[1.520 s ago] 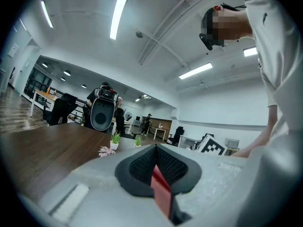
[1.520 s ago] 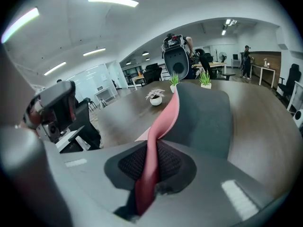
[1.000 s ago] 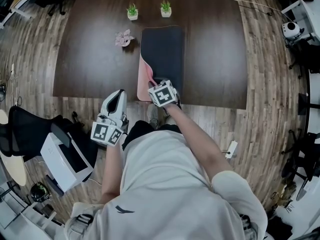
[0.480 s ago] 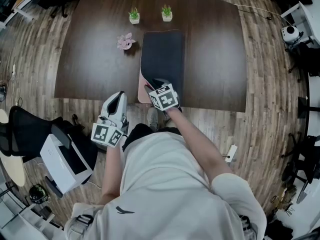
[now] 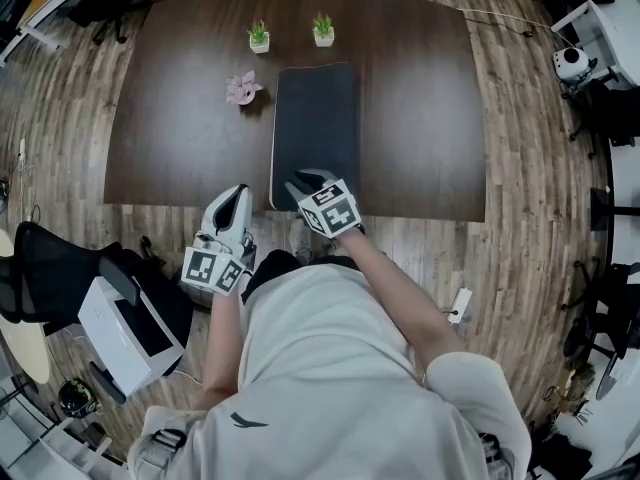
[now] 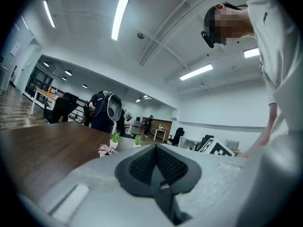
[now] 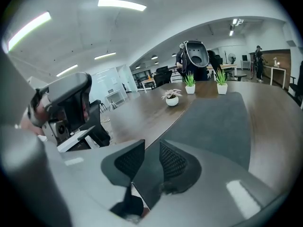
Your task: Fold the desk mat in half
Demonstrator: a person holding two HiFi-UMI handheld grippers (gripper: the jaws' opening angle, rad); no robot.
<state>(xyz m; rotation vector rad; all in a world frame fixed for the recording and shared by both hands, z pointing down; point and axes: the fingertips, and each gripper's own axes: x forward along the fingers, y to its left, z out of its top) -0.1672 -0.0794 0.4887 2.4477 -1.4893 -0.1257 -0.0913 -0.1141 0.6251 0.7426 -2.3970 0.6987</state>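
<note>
The likeliest trouble from here is a poor bite. The right gripper (image 5: 302,182) sits at the near edge of the surface (image 5: 170,128), right at the near left corner of the desk mat (image 5: 316,118), and its fingers (image 7: 127,161) are closing with only that corner between them. From where I stand I can't be sure the pads have met the mat yet; a narrow gap seems to remain. If they pinch just the tip, I'd expect the corner to slide out once it is lifted. Raising one corner alone could also twist the sheet, so the fold lands crooked instead of end on end.

The left gripper (image 5: 233,194) hangs off the surface, below its near edge and close to the person's body. Its fingers (image 6: 142,167) are pressed together on nothing, so it gives no help holding the other near corner.

The mat lies flat, dark side up, about midway between the left and right edges. It runs from the near edge toward the far one. A small pink plant (image 5: 241,88) stands just beside its far left corner, and two green potted plants (image 5: 259,36) (image 5: 322,28) stand near the far edge. A swept-over flap or a sliding mat could knock the pink one.
</note>
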